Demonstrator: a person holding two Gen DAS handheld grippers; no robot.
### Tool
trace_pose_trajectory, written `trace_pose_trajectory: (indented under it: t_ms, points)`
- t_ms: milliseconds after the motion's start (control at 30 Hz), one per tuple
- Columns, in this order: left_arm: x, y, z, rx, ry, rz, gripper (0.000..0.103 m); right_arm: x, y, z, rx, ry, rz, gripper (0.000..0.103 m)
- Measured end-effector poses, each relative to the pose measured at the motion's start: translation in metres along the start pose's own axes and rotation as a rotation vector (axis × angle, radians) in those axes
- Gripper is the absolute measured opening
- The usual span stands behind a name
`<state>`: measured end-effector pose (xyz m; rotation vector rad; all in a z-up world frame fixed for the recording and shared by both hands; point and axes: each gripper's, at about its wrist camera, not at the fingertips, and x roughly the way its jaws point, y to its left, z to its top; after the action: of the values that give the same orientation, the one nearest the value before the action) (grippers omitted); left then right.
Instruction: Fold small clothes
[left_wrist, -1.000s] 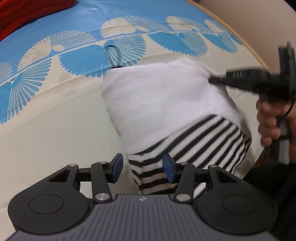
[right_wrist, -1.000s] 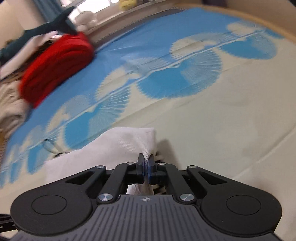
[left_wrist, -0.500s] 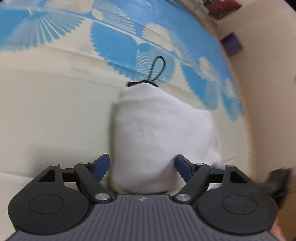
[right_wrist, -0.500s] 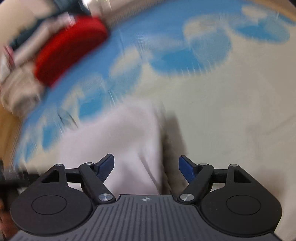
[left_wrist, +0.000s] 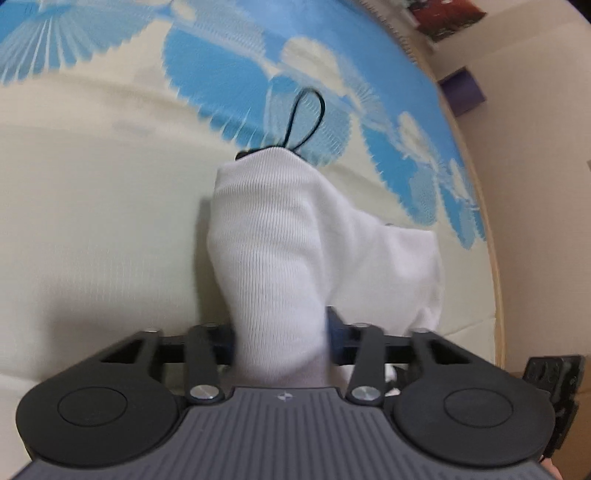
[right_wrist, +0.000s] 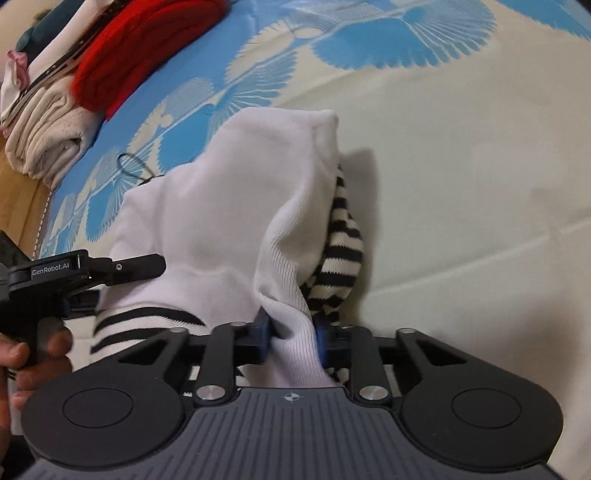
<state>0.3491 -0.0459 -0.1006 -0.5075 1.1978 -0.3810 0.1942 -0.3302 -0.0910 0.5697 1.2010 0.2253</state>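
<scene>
Just changed: a second ago the right gripper (right_wrist: 291, 341) was pinched tight on a corner of the white garment (right_wrist: 221, 206) and the left gripper (left_wrist: 279, 338) stood open short of the striped hem; both then sprang wide, and now each is closing again on a fresh bunch of cloth.
Left gripper: jaws closing, white ribbed fabric pressed between the pads right at its tips, the rest of the garment running away ahead of it.
Right gripper: jaws closing on a gathered ridge of the same white cloth; the black-and-white striped part (right_wrist: 336, 254) hangs just beyond and to its right.
Meaning for the task: I read this as a regrip, both hands taking the near edge, probably to lift it over for another fold.
Where the garment is: half folded on the bedspread (right_wrist: 461, 166), directly ahead of both grippers.
Surface: cream spread with blue fan shapes; a thin black cord loop (left_wrist: 303, 122) lies past the garment's far end.
Room: folded red cloth (right_wrist: 147, 48) and a stack of pale folded clothes (right_wrist: 48, 136) far off to the right gripper's upper left; a wooden bed edge (left_wrist: 496, 314) and beige wall to the left gripper's right.
</scene>
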Motion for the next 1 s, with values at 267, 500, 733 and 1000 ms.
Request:
trace_pose_trajectory:
  t_ms: [267,500,733,1000]
  points:
    - [-0.089,-0.009,0.015,0.171,-0.296,0.120,0.042,0.000,0.046,0.010,0.031,-0.155,0.129,0.017]
    - [-0.157,0.026,0.019,0.132,-0.495,0.211,0.068,0.017,0.107,0.013,-0.045,-0.236,0.150,0.020]
    - [-0.168,0.048,0.006,0.130,-0.343,0.222,0.068,0.018,0.103,0.012,-0.007,-0.262,-0.026,0.030]
    - [-0.117,0.044,-0.035,0.307,-0.090,0.306,0.068,0.029,0.115,-0.007,-0.117,-0.056,0.077,0.040]
